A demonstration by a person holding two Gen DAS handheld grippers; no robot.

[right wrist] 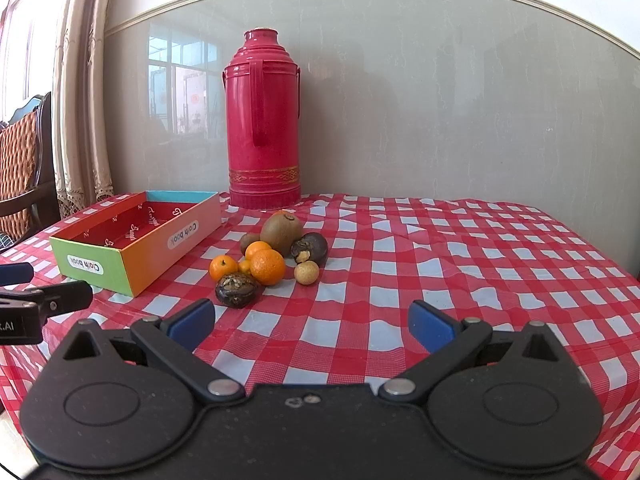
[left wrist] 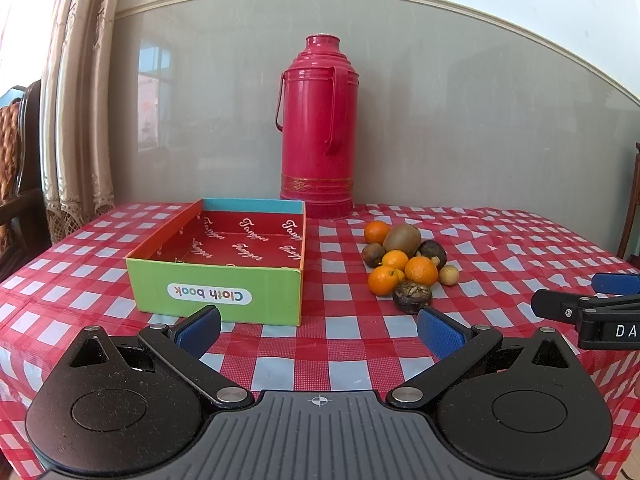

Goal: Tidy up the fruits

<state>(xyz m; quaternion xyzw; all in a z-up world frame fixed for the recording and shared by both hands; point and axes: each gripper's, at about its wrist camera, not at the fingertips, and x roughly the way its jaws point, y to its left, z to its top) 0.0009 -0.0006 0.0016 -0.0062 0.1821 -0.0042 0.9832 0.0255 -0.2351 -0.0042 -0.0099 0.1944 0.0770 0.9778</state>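
A pile of fruit (left wrist: 404,264) lies on the checked tablecloth: several oranges (right wrist: 267,266), a kiwi (right wrist: 281,232), dark round fruits (right wrist: 236,290) and a small tan longan (right wrist: 306,272). An open, empty "Cloth book" box (left wrist: 224,256) stands left of the pile; it also shows in the right wrist view (right wrist: 136,240). My left gripper (left wrist: 320,330) is open and empty, near the table's front edge, facing the box and pile. My right gripper (right wrist: 312,322) is open and empty, in front of the pile.
A tall red thermos (left wrist: 316,128) stands at the back against the wall, behind box and fruit. A curtain (left wrist: 76,120) and a chair (right wrist: 24,168) are at the left. The red-and-white checked tablecloth (right wrist: 460,264) stretches to the right.
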